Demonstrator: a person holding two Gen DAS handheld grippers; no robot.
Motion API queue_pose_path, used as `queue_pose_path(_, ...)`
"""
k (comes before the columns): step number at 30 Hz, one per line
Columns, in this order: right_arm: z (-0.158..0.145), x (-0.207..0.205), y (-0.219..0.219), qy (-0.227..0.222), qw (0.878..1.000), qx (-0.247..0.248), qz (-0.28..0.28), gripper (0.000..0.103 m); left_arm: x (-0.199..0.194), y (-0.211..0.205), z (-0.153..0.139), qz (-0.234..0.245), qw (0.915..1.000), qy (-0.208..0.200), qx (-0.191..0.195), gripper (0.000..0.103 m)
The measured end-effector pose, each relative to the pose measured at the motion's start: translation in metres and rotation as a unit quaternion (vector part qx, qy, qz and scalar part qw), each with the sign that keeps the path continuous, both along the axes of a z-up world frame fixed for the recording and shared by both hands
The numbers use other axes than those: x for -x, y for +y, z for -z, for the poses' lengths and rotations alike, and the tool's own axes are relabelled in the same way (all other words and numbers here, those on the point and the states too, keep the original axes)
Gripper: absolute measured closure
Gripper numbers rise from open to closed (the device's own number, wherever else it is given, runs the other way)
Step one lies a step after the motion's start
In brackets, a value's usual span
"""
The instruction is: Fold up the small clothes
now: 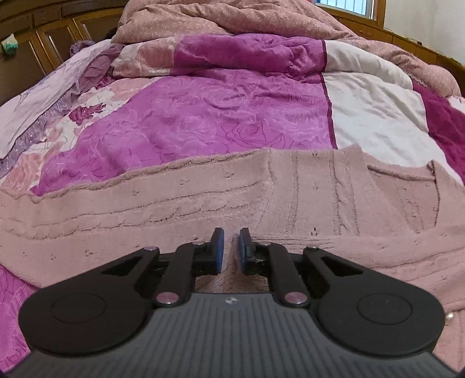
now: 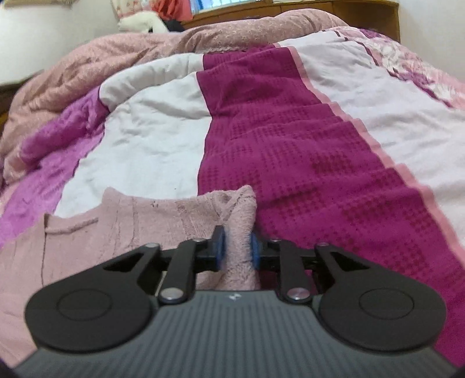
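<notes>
The pink fuzzy sweater (image 1: 221,203) lies spread across the near part of the bed, and both of your grippers are down on it. Your left gripper (image 1: 230,247) has its blue pads nearly together, with a raised ridge of the pink knit standing in the narrow gap between them, so it is pinched on the sweater; the garment stretches away on both sides of it, its far edge running across the purple panel of the quilt (image 1: 186,116). Your right gripper (image 2: 236,247) stands a little wider, and its blue pads press on either side of a bunched-up fold at the sweater's (image 2: 122,232) right-hand edge, which rises in a soft peak just past the fingertips. From that gripper the rest of the sweater spreads off to the left, flat on the bed, with a small pocket-like seam visible. Beneath it the quilt (image 2: 290,162) is a patchwork of purple rose print, plain white and a dark magenta waffle-textured band edged in pale pink. Farther back a rumpled dusty-pink blanket (image 1: 221,20) is heaped along the head of the bed. Around the bed you can see wooden cabinets (image 1: 52,35) at the left view's far left, a window (image 1: 348,7) at the top right, and, in the right view, a white wall (image 2: 43,35) with a white plush toy (image 2: 142,23) near the wooden headboard (image 2: 363,11).
</notes>
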State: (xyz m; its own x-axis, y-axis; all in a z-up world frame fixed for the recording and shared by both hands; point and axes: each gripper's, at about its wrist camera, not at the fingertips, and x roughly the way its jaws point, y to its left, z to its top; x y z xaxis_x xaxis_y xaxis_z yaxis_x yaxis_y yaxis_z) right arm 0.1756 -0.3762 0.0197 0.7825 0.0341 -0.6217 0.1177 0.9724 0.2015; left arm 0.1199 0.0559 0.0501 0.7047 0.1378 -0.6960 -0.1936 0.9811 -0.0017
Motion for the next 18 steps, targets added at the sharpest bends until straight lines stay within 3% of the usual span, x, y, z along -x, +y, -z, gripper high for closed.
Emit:
queue_pose_path(1,-0.003,0.001,0.004,0.003,1.0,0.013,-0.001,0.067,0.001,0.002,-0.002,-0.001,1.0,0.005,0.007,0.09)
queue_pose_path(3,-0.011,0.007,0.009,0.003,0.999,0.039,0.002,0.049,0.003,0.008,-0.006,-0.002,0.9996,0.01,0.027,0.089)
queue_pose_path(4,-0.015,0.009,0.011,-0.001,0.999,0.048,0.004,0.047,0.003,0.011,-0.008,-0.001,0.9992,0.011,0.037,0.089)
queue_pose_path(7,-0.028,0.021,0.019,-0.014,0.998,0.064,-0.005,0.046,0.006,0.015,-0.014,0.002,0.9988,0.006,0.048,0.072)
queue_pose_path(9,-0.034,0.027,0.025,-0.016,0.998,0.058,-0.02,0.046,0.006,0.014,-0.015,0.009,0.9986,0.003,0.051,0.054)
queue_pose_path(11,-0.037,0.03,0.031,-0.015,0.998,0.048,-0.046,0.046,0.005,0.011,-0.014,0.021,0.9981,0.005,0.058,0.048)
queue_pose_path(14,-0.034,0.031,0.043,-0.004,0.996,0.046,-0.077,0.046,0.001,0.006,-0.004,0.041,0.9956,0.021,0.082,0.048)
queue_pose_path(16,-0.029,0.03,0.05,0.003,0.995,0.053,-0.086,0.046,0.002,0.002,0.002,0.044,0.9959,0.015,0.077,0.054)
queue_pose_path(18,-0.023,0.03,0.055,0.011,0.995,0.051,-0.088,0.046,0.004,-0.003,0.007,0.051,0.9964,0.006,0.067,0.086)
